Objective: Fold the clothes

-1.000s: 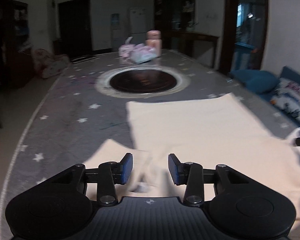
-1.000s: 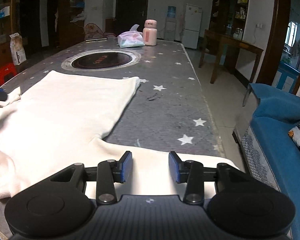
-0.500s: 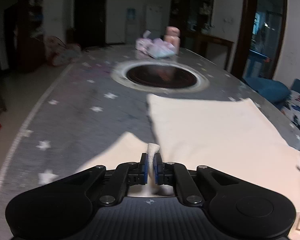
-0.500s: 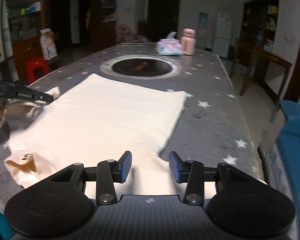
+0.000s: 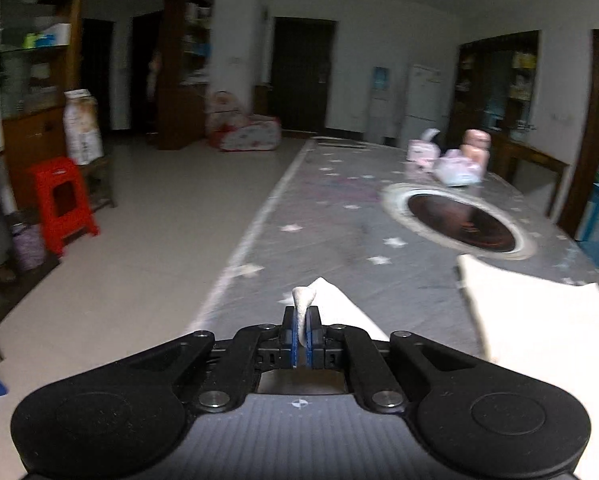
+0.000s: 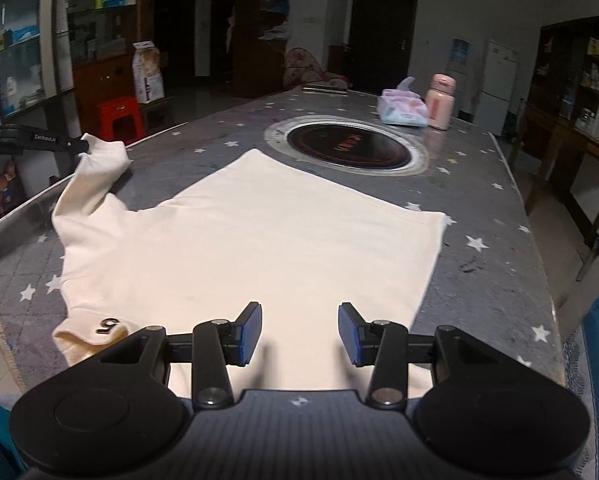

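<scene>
Across the middle of the right wrist frame, the cream shirt lies flat on the star-patterned table. At upper left, the left gripper is clamped on the sleeve cuff and holds it off the surface (probably to draw the sleeve out straight before folding it inward). At lower centre, the right gripper hovers over the shirt's near part, jaws apart and holding nothing, likely ready to take the other sleeve.
</scene>
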Demonstrator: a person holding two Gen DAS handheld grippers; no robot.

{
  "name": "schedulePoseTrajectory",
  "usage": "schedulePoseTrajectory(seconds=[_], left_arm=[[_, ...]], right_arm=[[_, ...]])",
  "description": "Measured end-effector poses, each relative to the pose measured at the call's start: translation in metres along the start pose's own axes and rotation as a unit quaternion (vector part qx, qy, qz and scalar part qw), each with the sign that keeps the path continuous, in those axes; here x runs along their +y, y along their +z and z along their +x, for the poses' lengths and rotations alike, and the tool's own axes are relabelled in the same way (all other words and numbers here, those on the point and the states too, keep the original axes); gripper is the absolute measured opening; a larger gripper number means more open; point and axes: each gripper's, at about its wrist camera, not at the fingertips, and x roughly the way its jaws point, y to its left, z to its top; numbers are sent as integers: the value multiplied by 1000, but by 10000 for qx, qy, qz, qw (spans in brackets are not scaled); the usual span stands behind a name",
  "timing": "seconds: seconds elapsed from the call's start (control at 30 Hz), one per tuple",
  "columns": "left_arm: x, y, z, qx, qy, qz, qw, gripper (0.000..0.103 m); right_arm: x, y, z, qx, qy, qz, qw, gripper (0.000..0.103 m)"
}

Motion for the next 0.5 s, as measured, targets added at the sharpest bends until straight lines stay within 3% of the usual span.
schedulePoseTrajectory(seconds=[0.23, 0.5], left_arm=[[27, -25, 1, 339, 443, -156, 9983, 4], [42, -36, -2, 415, 721, -368, 9959, 4]], right_arm=[[13, 0, 8, 137, 218, -191, 9995, 48], [12, -6, 19, 305, 208, -97, 9993, 49]])
